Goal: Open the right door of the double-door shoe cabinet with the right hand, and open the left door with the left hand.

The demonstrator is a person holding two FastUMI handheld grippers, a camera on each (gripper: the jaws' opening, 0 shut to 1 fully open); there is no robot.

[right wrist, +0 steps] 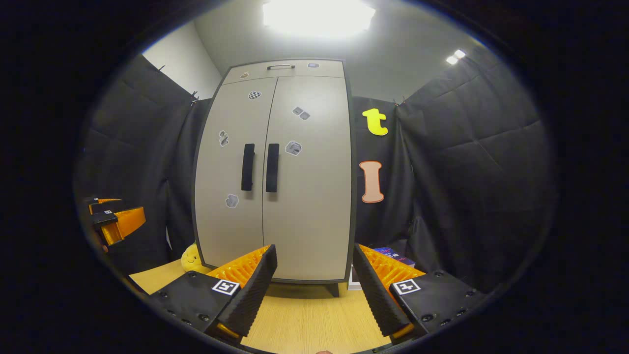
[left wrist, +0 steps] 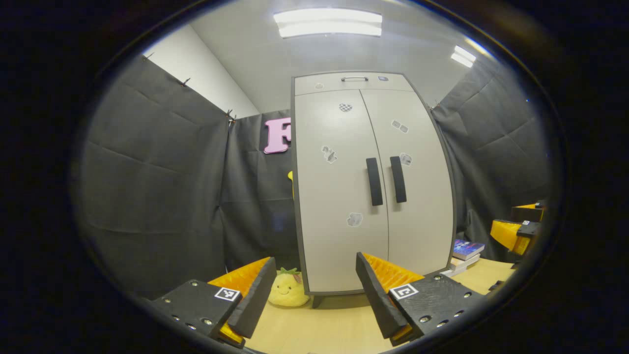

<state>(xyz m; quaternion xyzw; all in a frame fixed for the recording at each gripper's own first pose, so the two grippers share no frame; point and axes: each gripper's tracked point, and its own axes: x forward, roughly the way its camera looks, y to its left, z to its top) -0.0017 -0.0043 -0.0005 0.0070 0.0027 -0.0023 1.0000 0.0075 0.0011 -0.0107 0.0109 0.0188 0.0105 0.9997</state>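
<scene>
Booth with black cloth walls, two ceiling lights [left wrist: 328, 22], wooden bench [right wrist: 314, 319]. One shoe cabinet [left wrist: 373, 187] stands at the far edge of the bench, both doors closed: left door [left wrist: 339, 196], right door [left wrist: 420, 196]. Two black vertical handles [left wrist: 374, 181] side by side at the centre seam, one per door. One drawer strip with a small handle on top. Several stickers on the doors. One yellow plush toy [left wrist: 288, 290] at the cabinet's left foot, small stack of books [left wrist: 464, 255] at its right. Left gripper [left wrist: 314, 295] fingers spread, holding nothing, well apart from the cabinet. Right gripper [right wrist: 314, 290] fingers spread too, empty, short of the doors.
</scene>
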